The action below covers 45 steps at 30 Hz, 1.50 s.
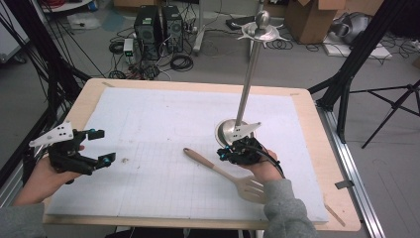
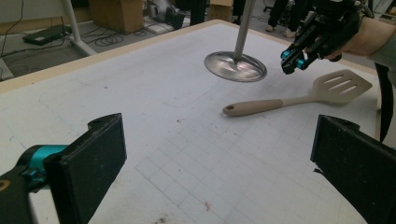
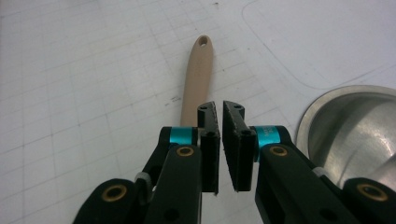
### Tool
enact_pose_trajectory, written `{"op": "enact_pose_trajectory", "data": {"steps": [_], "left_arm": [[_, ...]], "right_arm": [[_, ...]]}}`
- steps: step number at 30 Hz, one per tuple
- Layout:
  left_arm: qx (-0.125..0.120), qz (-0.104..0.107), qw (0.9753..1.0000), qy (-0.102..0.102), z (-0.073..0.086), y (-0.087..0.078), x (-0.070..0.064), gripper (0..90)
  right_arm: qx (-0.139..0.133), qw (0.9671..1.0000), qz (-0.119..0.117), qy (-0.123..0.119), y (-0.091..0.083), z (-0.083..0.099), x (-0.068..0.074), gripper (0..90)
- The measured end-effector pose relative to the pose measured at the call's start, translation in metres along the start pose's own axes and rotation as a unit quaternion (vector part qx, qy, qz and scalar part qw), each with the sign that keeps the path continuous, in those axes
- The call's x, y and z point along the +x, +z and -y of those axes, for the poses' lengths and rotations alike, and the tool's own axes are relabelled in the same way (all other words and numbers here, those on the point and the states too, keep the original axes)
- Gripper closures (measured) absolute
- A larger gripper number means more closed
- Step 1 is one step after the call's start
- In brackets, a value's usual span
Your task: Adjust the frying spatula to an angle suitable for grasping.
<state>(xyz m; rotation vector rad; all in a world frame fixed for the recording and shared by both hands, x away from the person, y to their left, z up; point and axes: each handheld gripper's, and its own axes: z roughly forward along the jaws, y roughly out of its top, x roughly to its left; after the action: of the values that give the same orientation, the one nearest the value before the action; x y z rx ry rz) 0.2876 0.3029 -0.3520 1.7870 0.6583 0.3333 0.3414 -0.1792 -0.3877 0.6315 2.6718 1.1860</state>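
A wooden table (image 1: 89,99) with a pale, light-brown rim carries a large white mat (image 1: 163,119) that covers nearly all of its top, leaving a strip of bare wood along the edges. The mat is printed with a faint grid of thin lines and shows a few small dark specks near its left front part. On the mat, right of centre, stands a metal utensil stand (image 1: 250,74): its round polished base rests flat on the mat and a slim pole rises upright from it. Just in front of the base lies a beige slotted spatula (image 1: 223,173), flat on the mat, its handle pointing left and away, its slotted blade toward the near right edge.
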Motion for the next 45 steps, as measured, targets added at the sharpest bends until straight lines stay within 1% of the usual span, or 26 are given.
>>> {"op": "enact_pose_trajectory", "data": {"steps": [2, 4, 6, 10, 13, 16, 17, 19, 22, 25, 27, 29, 30, 32, 34, 37, 39, 41, 45], "left_arm": [[0.000, 0.001, 1.0000, 0.001, -0.001, 0.001, 0.001, 3.9], [-0.004, 0.002, 1.0000, 0.001, -0.001, 0.001, 0.001, 3.9], [-0.008, 0.002, 1.0000, 0.001, -0.002, 0.001, 0.001, 3.9], [-0.016, 0.005, 0.9999, 0.000, -0.004, 0.000, 0.002, 3.8], [-0.019, 0.005, 0.9998, 0.001, -0.005, -0.002, 0.004, 3.9], [-0.022, 0.006, 0.9997, -0.002, -0.005, -0.002, 0.006, 3.9], [-0.023, 0.006, 0.9997, -0.002, -0.005, -0.002, 0.006, 3.9], [-0.024, 0.008, 0.9997, -0.005, -0.005, -0.001, 0.007, 3.9], [-0.025, 0.009, 0.9996, -0.006, -0.006, 0.001, 0.007, 3.9], [-0.025, 0.013, 0.9996, -0.004, -0.007, 0.004, 0.007, 3.9], [-0.025, 0.015, 0.9996, -0.005, -0.007, 0.006, 0.007, 3.9], [-0.024, 0.015, 0.9996, -0.004, -0.007, 0.006, 0.009, 3.9], [-0.026, 0.017, 0.9995, -0.008, -0.007, 0.007, 0.009, 3.9], [-0.035, 0.028, 0.9989, -0.013, -0.009, 0.007, 0.010, 3.9], [-0.042, 0.030, 0.9986, -0.015, -0.010, 0.008, 0.010, 3.9], [-0.042, 0.032, 0.9985, -0.015, -0.011, 0.009, 0.010, 3.9], [-0.037, 0.031, 0.9987, -0.013, -0.010, 0.011, 0.011, 3.9], [-0.034, 0.030, 0.9988, -0.014, -0.010, 0.012, 0.012, 3.9], [-0.032, 0.031, 0.9989, -0.014, -0.009, 0.014, 0.012, 3.9]], "right_arm": [[-0.005, 1.0000, -0.008, 0.003, -0.004, 0.002, 0.002, 77.0], [-0.010, 0.9999, -0.010, 0.003, -0.007, 0.003, 0.004, 68.9], [-0.011, 0.9999, -0.006, 0.003, -0.010, 0.005, 0.006, 60.1], [-0.016, 0.9998, -0.006, 0.004, -0.013, 0.009, 0.009, 48.2], [-0.021, 0.9996, -0.009, 0.016, -0.014, 0.012, 0.009, 40.3], [-0.023, 0.9994, -0.005, 0.025, -0.016, 0.014, 0.010, 33.1], [-0.024, 0.9994, -0.007, 0.024, -0.016, 0.015, 0.009, 30.1], [-0.024, 0.9991, -0.015, 0.032, -0.016, 0.017, 0.009, 21.8], [-0.020, 0.9994, -0.007, 0.028, -0.016, 0.019, 0.011, 16.0], [-0.029, 0.9990, -0.002, 0.035, -0.018, 0.020, 0.012, 15.9], [-0.028, 0.9991, 0.001, 0.033, -0.019, 0.021, 0.013, 15.7], [-0.023, 0.9992, 0.002, 0.032, -0.018, 0.022, 0.014, 15.6], [-0.020, 0.9993, 0.002, 0.031, -0.018, 0.023, 0.015, 15.6], [-0.013, 0.9994, 0.000, 0.030, -0.017, 0.026, 0.016, 15.6], [-0.010, 0.9995, -0.001, 0.031, -0.017, 0.027, 0.017, 15.6], [-0.004, 0.9996, -0.001, 0.030, -0.016, 0.029, 0.018, 15.6], [0.002, 0.9995, -0.002, 0.030, -0.016, 0.030, 0.019, 15.6], [0.009, 0.9996, -0.003, 0.025, -0.015, 0.032, 0.020, 15.6], [0.019, 0.9994, -0.005, 0.027, -0.014, 0.034, 0.020, 15.6]]}}
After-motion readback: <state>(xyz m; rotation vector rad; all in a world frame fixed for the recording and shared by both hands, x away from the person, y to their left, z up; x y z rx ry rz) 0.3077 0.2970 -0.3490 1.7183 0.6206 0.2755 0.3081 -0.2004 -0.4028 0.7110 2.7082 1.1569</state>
